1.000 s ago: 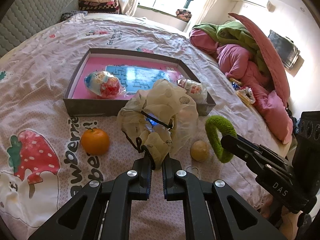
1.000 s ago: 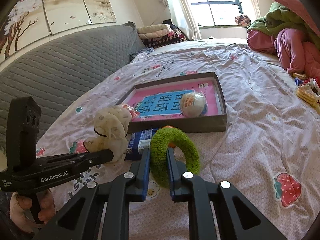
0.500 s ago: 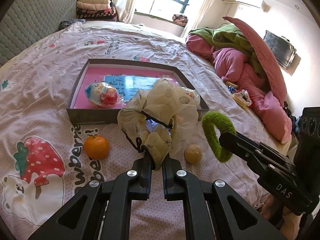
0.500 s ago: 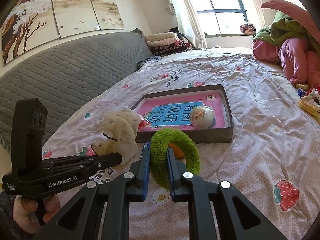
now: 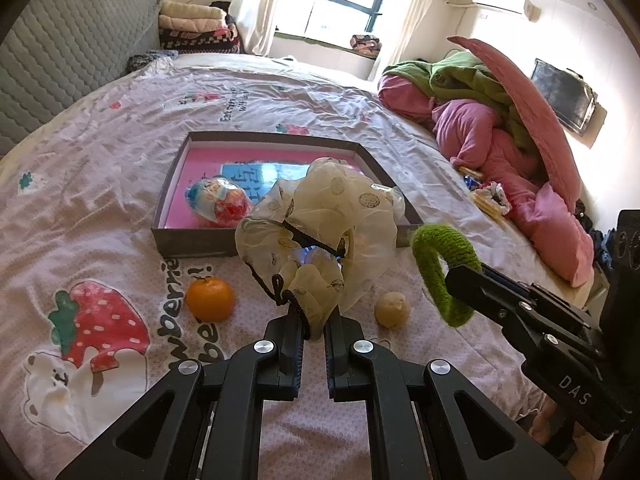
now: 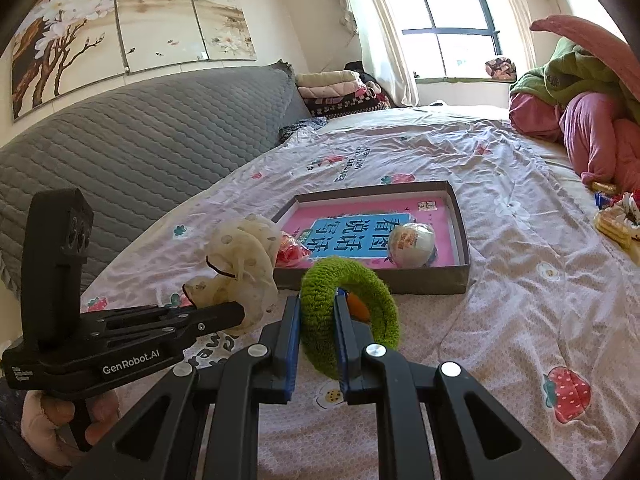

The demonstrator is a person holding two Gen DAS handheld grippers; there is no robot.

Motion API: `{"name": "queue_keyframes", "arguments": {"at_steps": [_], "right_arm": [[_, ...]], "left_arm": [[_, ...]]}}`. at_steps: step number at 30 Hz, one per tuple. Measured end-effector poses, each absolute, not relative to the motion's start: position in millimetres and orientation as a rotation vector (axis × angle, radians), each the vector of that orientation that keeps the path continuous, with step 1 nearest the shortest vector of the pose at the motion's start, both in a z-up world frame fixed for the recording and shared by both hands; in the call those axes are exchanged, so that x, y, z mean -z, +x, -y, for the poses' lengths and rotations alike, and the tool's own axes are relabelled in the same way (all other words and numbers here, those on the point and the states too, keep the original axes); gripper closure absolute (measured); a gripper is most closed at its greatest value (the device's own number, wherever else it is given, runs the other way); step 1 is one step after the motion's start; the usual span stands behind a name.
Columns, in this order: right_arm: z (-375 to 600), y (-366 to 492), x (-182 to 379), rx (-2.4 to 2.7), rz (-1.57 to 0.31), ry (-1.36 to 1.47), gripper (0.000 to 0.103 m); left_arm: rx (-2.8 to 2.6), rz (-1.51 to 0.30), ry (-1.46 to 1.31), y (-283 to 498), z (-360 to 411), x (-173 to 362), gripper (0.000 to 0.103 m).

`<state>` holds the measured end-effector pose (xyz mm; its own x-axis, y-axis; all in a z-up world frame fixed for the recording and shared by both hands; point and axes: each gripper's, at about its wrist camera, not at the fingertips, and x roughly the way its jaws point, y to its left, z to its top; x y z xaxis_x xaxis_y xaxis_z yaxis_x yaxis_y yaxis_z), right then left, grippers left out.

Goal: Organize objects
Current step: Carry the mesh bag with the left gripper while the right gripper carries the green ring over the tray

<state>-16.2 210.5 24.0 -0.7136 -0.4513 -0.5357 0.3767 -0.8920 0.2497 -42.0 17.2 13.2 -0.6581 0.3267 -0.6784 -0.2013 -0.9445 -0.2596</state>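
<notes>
Landmark: shallow box (image 5: 192, 240) on the bedspread (image 5: 100, 168). Left gripper (image 5: 313, 322) is clenched on a cream scrunchie (image 5: 320, 216), held above the bedspread just in front of the box's near wall. Right gripper (image 6: 317, 320) is clamped on a green scrunchie (image 6: 352, 280), also in front of the box. An orange (image 5: 209, 298) and a pale ball (image 5: 392, 309) lie near the box's front; two wrapped toys (image 5: 216, 200) sit inside the box.

A bed (image 5: 100, 168) is covered with a pale sheet printed with strawberries. A quilted grey headboard (image 6: 132, 152) is set against a cream wall hung with a blossom painting (image 6: 120, 24). Sunlight is admitted through a curtained window (image 5: 340, 4). Folded blankets (image 5: 196, 28) are stacked beside it, and pink and green bedding (image 5: 500, 120) is heaped nearby.
</notes>
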Motion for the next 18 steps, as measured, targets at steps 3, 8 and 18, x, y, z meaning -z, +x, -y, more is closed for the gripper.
{"name": "queue_keyframes", "arguments": {"at_steps": [3,8,18], "right_arm": [[-209.9,-14.5,-25.6,2.555,0.161,0.838,0.087],[-209.8,-12.5,-28.0,2.561,0.156,0.830,0.087],[-209.1,-6.3,-33.4,2.570,0.144,0.805,0.087]], "left_arm": [[-2.617,0.234,-1.117,-40.7,-16.6,-14.5,0.095],[-2.626,0.232,-1.106,-37.9,-15.2,-17.3,0.094],[-2.644,0.242,-1.076,-33.9,-11.0,-24.3,0.094]]}}
